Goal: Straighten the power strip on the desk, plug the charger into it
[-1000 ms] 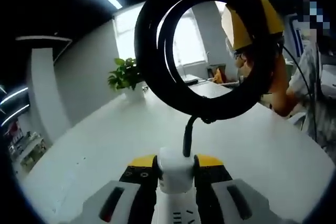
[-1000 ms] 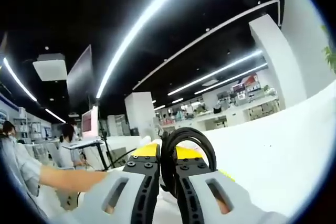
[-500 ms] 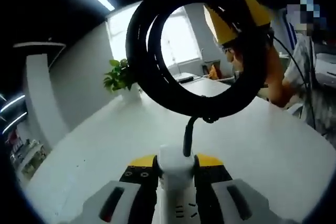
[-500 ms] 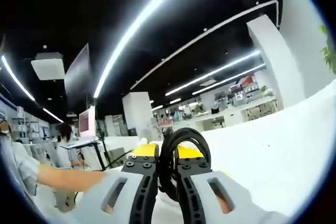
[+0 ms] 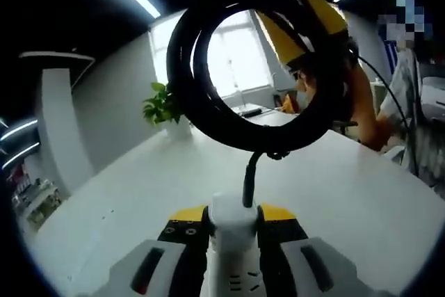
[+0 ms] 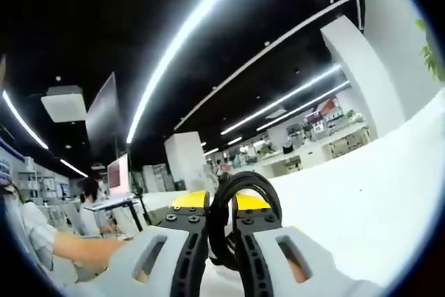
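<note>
My left gripper [image 5: 233,222] is shut on the end of the white power strip [image 5: 232,238], whose sockets show between the jaws at the bottom. The strip's black cable [image 5: 201,95] rises from that end and forms a big coil above the white desk [image 5: 139,193]. My right gripper [image 5: 306,22], with yellow tips, holds the coil at its upper right. In the right gripper view, the right gripper [image 6: 221,215] is shut on the looped black cable [image 6: 245,189], lifted over the desk [image 6: 361,206].
A potted plant [image 5: 163,106] stands at the desk's far end by a bright window. A person [image 5: 410,102] sits at the right. In the right gripper view, an arm [image 6: 76,247] reaches in at lower left, with a monitor [image 6: 117,175] behind.
The cable coil and the right gripper holding it have tilted and risen slightly in the left gripper view. Both grips are unchanged.
</note>
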Action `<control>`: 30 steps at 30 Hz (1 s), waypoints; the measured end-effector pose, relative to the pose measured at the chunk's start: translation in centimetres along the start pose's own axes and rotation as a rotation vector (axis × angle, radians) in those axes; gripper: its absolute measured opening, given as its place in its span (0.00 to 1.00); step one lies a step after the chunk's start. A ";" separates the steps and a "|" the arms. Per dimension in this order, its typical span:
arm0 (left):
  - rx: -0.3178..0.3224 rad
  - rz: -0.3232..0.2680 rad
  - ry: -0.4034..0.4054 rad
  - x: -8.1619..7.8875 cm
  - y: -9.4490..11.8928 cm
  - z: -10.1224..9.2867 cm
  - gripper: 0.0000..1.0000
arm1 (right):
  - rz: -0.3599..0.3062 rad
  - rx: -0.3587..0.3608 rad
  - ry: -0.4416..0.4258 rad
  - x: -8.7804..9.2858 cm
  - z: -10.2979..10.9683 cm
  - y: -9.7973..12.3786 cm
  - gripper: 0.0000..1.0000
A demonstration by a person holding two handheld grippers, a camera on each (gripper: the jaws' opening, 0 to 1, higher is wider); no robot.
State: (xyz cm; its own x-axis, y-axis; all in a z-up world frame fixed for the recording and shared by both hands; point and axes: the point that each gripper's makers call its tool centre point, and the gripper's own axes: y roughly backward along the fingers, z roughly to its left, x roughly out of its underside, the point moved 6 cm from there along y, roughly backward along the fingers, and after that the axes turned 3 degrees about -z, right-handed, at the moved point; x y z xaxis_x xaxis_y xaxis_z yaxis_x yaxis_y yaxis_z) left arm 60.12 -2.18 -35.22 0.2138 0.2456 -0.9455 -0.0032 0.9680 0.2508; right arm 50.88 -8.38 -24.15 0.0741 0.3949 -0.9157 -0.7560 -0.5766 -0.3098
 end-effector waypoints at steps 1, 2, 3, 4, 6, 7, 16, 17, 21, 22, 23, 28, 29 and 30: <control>0.000 -0.001 0.003 0.0 0.0 0.0 0.26 | 0.000 -0.004 0.020 0.0 0.0 0.0 0.12; -0.003 -0.002 0.002 0.0 -0.1 0.0 0.26 | 0.006 -0.027 0.063 0.1 0.1 -0.1 0.12; -0.004 -0.003 0.001 0.0 -0.1 0.0 0.26 | 0.010 -0.030 0.063 0.2 0.2 -0.1 0.13; -0.004 -0.002 0.000 0.0 -0.1 -0.1 0.27 | 0.012 -0.032 0.065 0.3 0.2 0.0 0.13; -0.004 0.005 -0.011 0.0 -0.1 -0.5 0.27 | 0.012 -0.033 0.078 0.4 0.3 -0.1 0.17; -0.004 0.007 -0.014 0.0 -0.1 -0.5 0.27 | 0.008 -0.028 0.083 0.4 0.2 -0.1 0.20; -0.011 0.011 -0.008 0.2 0.0 -0.3 0.27 | -0.064 0.052 0.169 -0.8 -0.4 -0.1 0.64; -0.028 0.014 0.007 0.3 0.2 -0.1 0.26 | -0.067 0.058 0.175 -0.8 -0.4 0.0 0.65; -0.037 -0.020 0.036 0.4 0.2 0.0 0.26 | -0.069 0.061 0.172 -0.8 -0.7 0.5 0.64; -0.042 -0.022 0.036 0.4 0.2 -0.1 0.26 | -0.066 0.064 0.168 -0.7 -0.8 0.6 0.64; -0.048 -0.020 0.032 0.3 0.2 -0.1 0.26 | -0.063 0.068 0.165 -0.6 -0.9 0.7 0.63; -0.071 0.006 0.036 0.4 0.2 0.0 0.29 | -0.065 0.077 0.126 -0.3 -1.5 1.0 0.59; -0.075 0.006 0.045 0.5 0.2 0.2 0.30 | -0.062 0.071 0.120 -0.1 -1.5 1.0 0.58; -0.080 0.005 0.057 0.6 0.3 0.2 0.32 | -0.061 0.068 0.117 -0.1 -1.4 1.1 0.57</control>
State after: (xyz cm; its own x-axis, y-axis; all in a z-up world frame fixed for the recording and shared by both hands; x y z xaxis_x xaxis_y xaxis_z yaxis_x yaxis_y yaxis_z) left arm 60.49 -1.78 -35.65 0.1576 0.2511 -0.9550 -0.0829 0.9671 0.2406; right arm 50.98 -10.04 -24.78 0.1942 0.3392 -0.9204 -0.7899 -0.5023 -0.3518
